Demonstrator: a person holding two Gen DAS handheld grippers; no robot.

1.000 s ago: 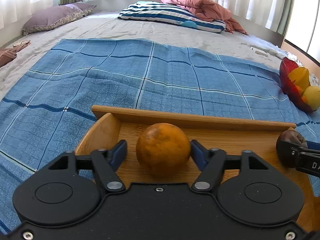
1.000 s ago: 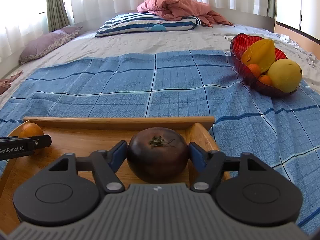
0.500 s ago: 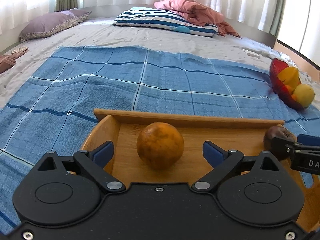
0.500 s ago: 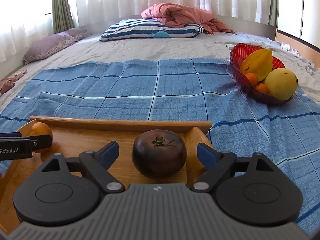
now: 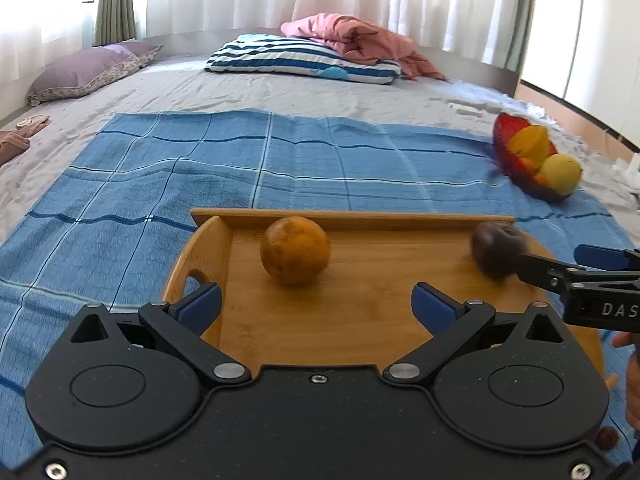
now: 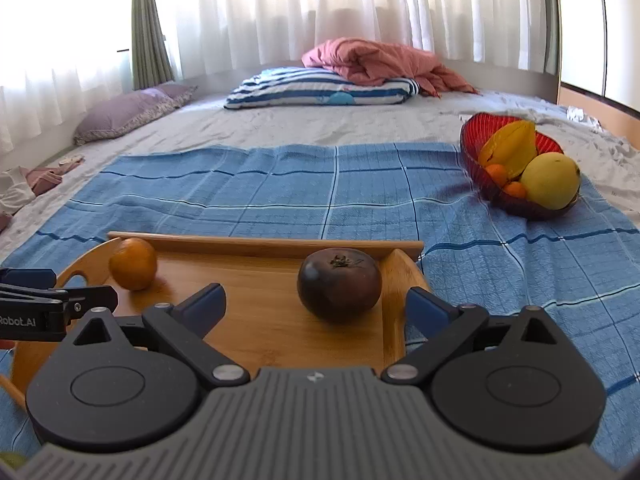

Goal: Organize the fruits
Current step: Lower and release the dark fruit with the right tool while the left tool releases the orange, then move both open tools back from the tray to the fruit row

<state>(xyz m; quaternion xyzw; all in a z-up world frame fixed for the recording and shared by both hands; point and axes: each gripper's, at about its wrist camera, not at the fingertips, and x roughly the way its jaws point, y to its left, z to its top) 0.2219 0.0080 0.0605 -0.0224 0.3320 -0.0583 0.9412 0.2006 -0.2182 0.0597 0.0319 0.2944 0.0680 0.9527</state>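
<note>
Nearest the cameras, on a blue checked cloth (image 6: 360,184), sits a wooden tray (image 5: 320,320) holding two fruits well apart: an orange (image 5: 295,250) toward its left end and a dark purple fruit (image 6: 339,284) by its right wall. Both tongs hang just short of them. The left gripper (image 5: 316,306) has its jaws spread wide with nothing between them, the orange lying free beyond its tips. The right gripper (image 6: 316,304) is likewise wide open and empty behind the dark fruit. Farther right on the cloth, a red bowl (image 6: 476,128) holds yellow and orange fruit. Beyond lie a striped pillow (image 6: 320,90), a pink blanket (image 6: 376,58) and white curtains (image 6: 320,8).
</note>
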